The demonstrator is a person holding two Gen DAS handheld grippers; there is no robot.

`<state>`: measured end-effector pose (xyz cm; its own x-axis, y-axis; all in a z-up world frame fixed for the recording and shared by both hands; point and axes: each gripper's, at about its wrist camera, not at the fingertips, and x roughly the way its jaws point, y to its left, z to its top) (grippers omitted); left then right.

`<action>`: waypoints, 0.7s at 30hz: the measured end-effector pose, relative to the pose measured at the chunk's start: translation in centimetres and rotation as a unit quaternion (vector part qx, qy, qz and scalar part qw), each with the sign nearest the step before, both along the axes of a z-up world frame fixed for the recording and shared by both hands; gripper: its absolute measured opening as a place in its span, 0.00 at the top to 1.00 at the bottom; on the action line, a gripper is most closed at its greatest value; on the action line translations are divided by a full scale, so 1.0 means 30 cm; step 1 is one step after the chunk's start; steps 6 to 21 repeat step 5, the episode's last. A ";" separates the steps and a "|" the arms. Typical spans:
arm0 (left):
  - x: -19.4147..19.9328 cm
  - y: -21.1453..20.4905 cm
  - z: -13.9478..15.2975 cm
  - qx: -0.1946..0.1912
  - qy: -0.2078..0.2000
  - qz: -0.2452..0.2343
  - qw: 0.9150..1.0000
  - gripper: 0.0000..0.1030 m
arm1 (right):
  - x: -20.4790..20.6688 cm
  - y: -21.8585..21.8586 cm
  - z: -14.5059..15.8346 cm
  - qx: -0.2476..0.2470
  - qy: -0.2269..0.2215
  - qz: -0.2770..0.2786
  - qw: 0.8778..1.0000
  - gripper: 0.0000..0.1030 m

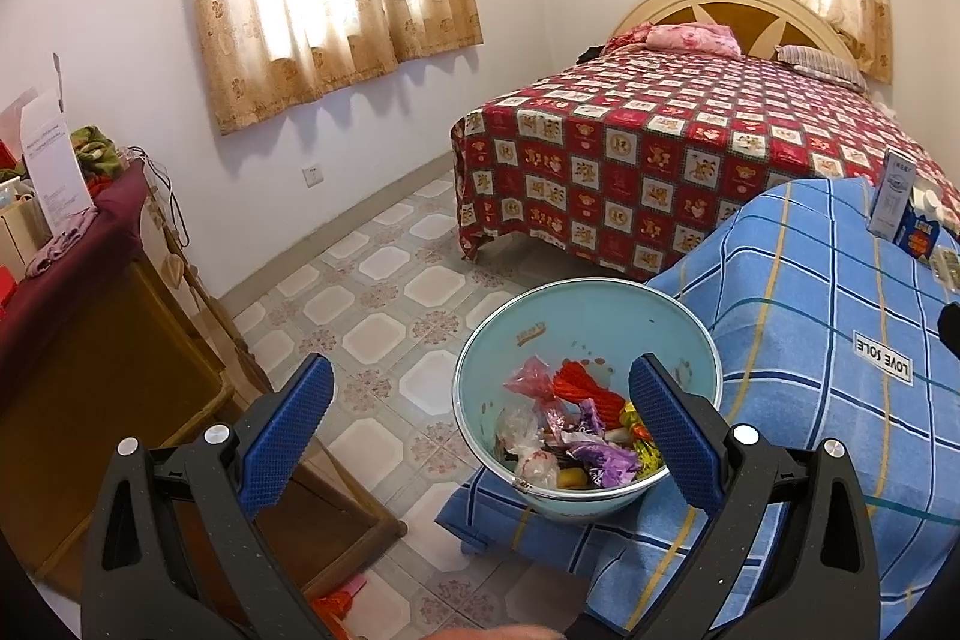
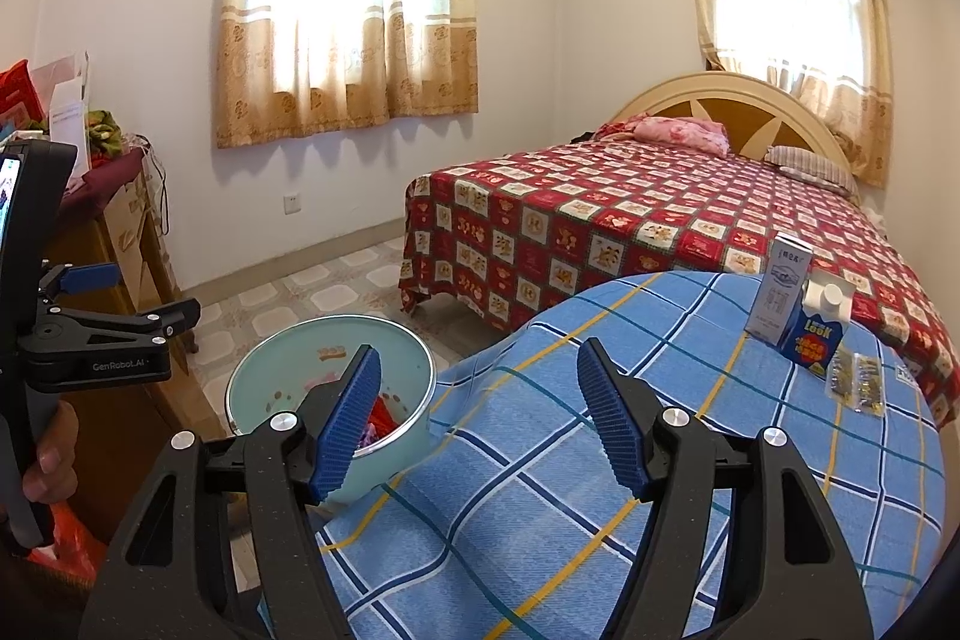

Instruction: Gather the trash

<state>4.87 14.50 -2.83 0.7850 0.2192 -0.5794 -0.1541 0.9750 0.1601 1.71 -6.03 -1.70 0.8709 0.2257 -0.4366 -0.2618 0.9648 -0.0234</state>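
A light blue bin (image 1: 606, 304) stands beside the table with the blue checked cloth (image 1: 810, 316) and holds several crumpled wrappers (image 1: 576, 436). My left gripper (image 1: 480, 430) is open and empty above the bin's near rim. My right gripper (image 2: 480, 418) is open and empty above the cloth (image 2: 540, 490), with the bin (image 2: 288, 376) at its left. A white carton (image 2: 780, 292), a blue carton (image 2: 816, 334) and small clear packets (image 2: 858, 382) stand on the far right of the table. The left gripper also shows in the right wrist view (image 2: 138, 298).
A bed with a red patterned cover (image 1: 660, 148) stands behind the table. A wooden cabinet (image 1: 90, 352) with clutter on top is at the left. Tiled floor (image 1: 384, 292) lies between them. A red bag (image 2: 66, 544) lies low at the left.
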 end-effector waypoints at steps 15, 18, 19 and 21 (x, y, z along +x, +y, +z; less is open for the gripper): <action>0.001 0.000 -0.003 -0.003 0.005 -0.001 1.000 0.06 | 0.010 -0.032 0.000 -0.001 0.003 -0.014 1.000 0.30; 0.001 0.000 -0.003 -0.003 0.005 -0.001 1.000 0.06 | 0.010 -0.032 0.000 -0.001 0.003 -0.014 1.000 0.30; 0.001 0.000 -0.003 -0.003 0.005 -0.001 1.000 0.06 | 0.010 -0.032 0.000 -0.001 0.003 -0.014 1.000 0.30; 0.001 0.000 -0.003 -0.003 0.005 -0.001 1.000 0.06 | 0.010 -0.032 0.000 -0.001 0.003 -0.014 1.000 0.30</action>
